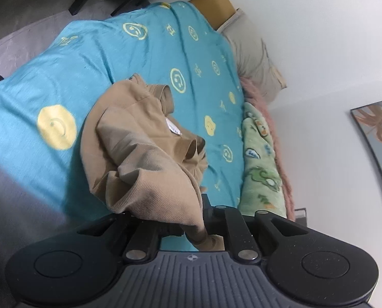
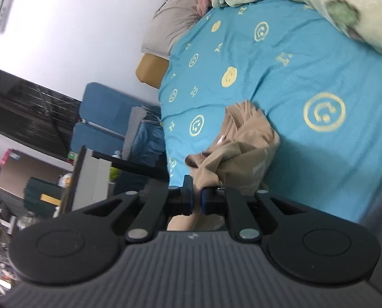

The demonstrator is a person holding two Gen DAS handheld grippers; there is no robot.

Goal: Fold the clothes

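Both grippers have hold of the same tan shirt [image 1: 139,143] here, and it's bunched up over a bed with a turquoise sheet [image 1: 129,59] covered in yellow smiley faces.

In the left wrist view, the left gripper [image 1: 198,220] is pressed together on a fold of the shirt's edge. You can see the fabric draped over the near finger and a bit of it poking out below, close to the camera. The rest of the shirt runs away from the gripper in a crumpled heap, with the ribbed neckline and a small white label [image 1: 173,127] facing up toward the far side. The far part of it lies on the sheet.

In the right wrist view, the right gripper [image 2: 196,199] is pinching the tan shirt [image 2: 244,154] too. The blue-edged pads [image 2: 189,197] sit nearly together with a strip of cloth squeezed between them, and more fabric hangs down near the camera. The main bundle sits just past the fingertips, on the sheet [image 2: 293,77].

Other stuff around: a pale green blanket with cartoon prints [image 1: 260,161] runs along the right side of the bed in the left view, next to something pink and fuzzy [image 1: 265,107]. At the far end there's a beige pillow [image 1: 255,59] against a white wall [image 1: 319,38]. The right view also catches a blue chair [image 2: 101,118] beside the bed.
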